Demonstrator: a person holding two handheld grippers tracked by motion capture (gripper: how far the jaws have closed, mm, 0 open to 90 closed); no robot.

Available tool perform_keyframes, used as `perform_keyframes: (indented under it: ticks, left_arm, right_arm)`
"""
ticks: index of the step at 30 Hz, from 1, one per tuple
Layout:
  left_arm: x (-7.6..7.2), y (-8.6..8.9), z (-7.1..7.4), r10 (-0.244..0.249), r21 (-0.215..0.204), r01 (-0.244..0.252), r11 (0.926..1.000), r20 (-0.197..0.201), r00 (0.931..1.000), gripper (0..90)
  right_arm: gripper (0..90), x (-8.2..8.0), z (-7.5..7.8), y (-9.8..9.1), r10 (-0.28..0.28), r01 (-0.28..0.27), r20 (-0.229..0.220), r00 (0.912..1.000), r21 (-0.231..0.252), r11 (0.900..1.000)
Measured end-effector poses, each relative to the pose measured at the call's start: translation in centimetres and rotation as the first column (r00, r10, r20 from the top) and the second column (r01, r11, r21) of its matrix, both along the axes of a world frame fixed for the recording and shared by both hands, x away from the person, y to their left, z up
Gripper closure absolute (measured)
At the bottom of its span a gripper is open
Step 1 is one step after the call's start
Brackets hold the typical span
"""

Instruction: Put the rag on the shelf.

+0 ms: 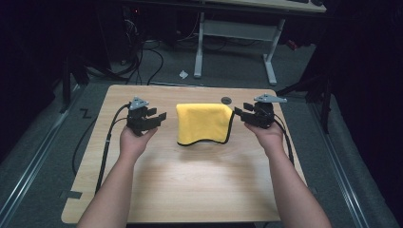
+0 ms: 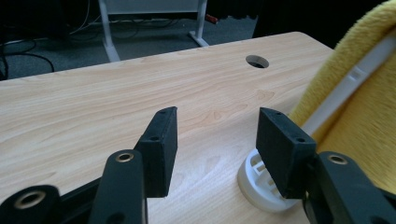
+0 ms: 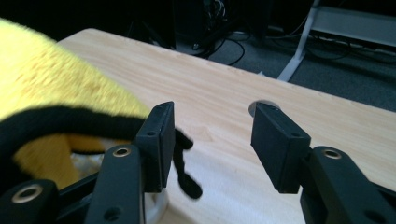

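Your yellow cloth point(image 1: 203, 122) hangs draped over its white rack point(image 2: 261, 179) on the table point(image 1: 190, 180); both grippers, left point(image 1: 151, 117) and right point(image 1: 243, 114), flank it, jaws spread, empty — draping looks finished.

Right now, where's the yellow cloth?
High view: the yellow cloth hangs draped over a white stand mid-table, between the left gripper and right gripper.

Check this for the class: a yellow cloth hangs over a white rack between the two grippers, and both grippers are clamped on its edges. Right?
Not quite. The yellow cloth does hang over the white rack, but the left gripper and right gripper both stand open beside it, holding nothing, as both gripper views show.
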State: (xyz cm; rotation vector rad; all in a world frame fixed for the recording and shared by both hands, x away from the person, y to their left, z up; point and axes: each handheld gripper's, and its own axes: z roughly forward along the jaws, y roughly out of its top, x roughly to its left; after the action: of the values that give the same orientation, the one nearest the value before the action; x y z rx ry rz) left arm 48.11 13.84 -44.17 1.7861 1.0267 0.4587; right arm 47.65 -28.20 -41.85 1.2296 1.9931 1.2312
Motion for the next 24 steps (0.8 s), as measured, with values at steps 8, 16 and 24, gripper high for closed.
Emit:
perform_keyframes:
  ticks: [8, 16, 24]
  left_arm:
    - [-2.4, 0.9, -0.2, -0.009, -0.016, 0.009, 0.9998, 0.002, 1.0000, 47.4]
    - [-5.4, 1.1, -0.8, -0.020, -0.039, 0.021, 0.9990, 0.008, 0.9998, 47.3]
    - [-8.6, 1.1, -2.0, -0.046, -0.063, 0.047, 0.9969, 0.010, 0.9989, 47.0]
  right_arm:
    - [49.4, -2.1, 0.1, -0.4, -0.004, 0.005, 0.025, 0.9997, -0.030, 0.9995]
    - [48.4, -4.6, -0.4, 0.4, 0.020, -0.016, 0.055, 0.9983, -0.076, 0.9970]
    - [48.0, -7.9, -1.4, 1.5, 0.050, -0.040, 0.092, 0.9945, -0.100, 0.9942]
